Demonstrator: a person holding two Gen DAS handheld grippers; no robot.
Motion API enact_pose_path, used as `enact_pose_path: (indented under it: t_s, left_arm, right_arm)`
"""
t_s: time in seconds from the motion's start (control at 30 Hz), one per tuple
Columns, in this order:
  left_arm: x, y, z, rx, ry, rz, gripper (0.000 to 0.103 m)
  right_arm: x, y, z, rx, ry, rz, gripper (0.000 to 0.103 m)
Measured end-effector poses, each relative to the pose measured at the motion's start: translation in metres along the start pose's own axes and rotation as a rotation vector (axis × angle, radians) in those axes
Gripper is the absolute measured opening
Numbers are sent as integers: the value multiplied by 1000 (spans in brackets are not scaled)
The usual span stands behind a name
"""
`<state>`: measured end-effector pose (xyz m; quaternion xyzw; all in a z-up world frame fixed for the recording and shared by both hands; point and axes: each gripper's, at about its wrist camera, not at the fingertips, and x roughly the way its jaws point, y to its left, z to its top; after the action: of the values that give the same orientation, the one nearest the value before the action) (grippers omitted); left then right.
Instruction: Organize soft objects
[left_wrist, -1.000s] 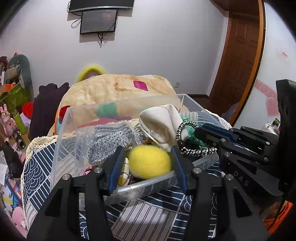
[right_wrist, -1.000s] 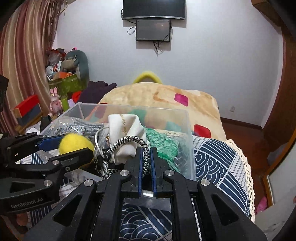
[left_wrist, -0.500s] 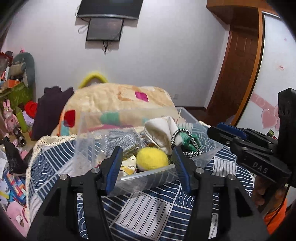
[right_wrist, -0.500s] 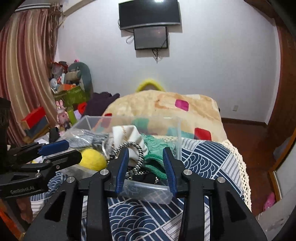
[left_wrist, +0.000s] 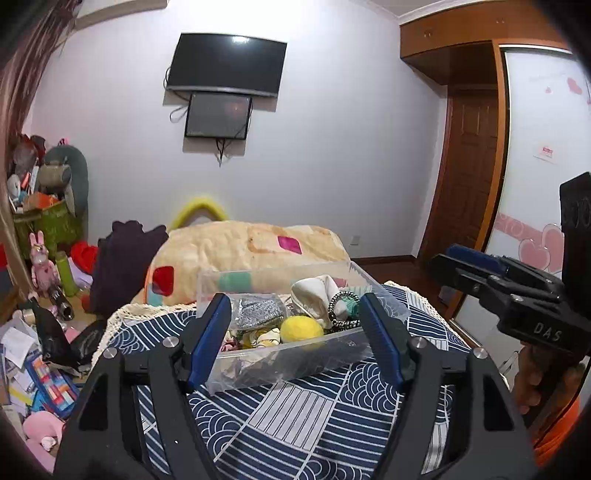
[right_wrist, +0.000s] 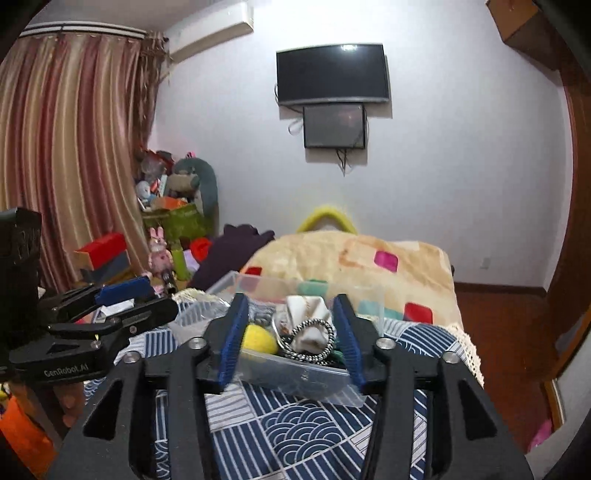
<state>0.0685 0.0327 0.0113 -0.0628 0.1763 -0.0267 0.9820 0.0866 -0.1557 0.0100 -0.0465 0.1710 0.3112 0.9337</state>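
Note:
A clear plastic bin sits on a blue patterned cloth. It holds a yellow felt ball, a grey knit piece, a cream pouch, a green knit piece and a black-and-white braided cord loop. My left gripper is open and empty, drawn back in front of the bin. My right gripper is open and empty, also back from the bin.
The blue patterned tablecloth with a lace edge covers the table. A beige blanket with coloured squares lies behind the bin. Toys and clutter fill the floor at left. A wooden door stands at right.
The left gripper let go of the yellow ball and the right gripper opened off the cord loop. Both pulled back and up from the bin, which now looks smaller.

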Motion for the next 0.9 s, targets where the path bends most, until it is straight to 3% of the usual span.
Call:
enact_pose_path:
  t_s: [0.1,0.2,0.33,0.5,0.9]
  left_arm:
    - [-12,-2,-2,2,-25,0,84]
    - [-24,-4,-4,-5,-52,0,93]
    - [-32,-8,-7,17,-72,19,96]
    - [-41,-16,-11,39,-92,26,102]
    - [-45,-19,-18,25,-96,32,103]
  right_arm:
    - [-10,6,0,-14,-26,-11,57]
    - [-15,9,-3,-20,-40,-23,71]
    - [-20,9,-8,-4,-58,-24,81]
    - [-18,5,-15,22,-52,-17,82]
    - [-27,0,-29,36,-52,-1,82]
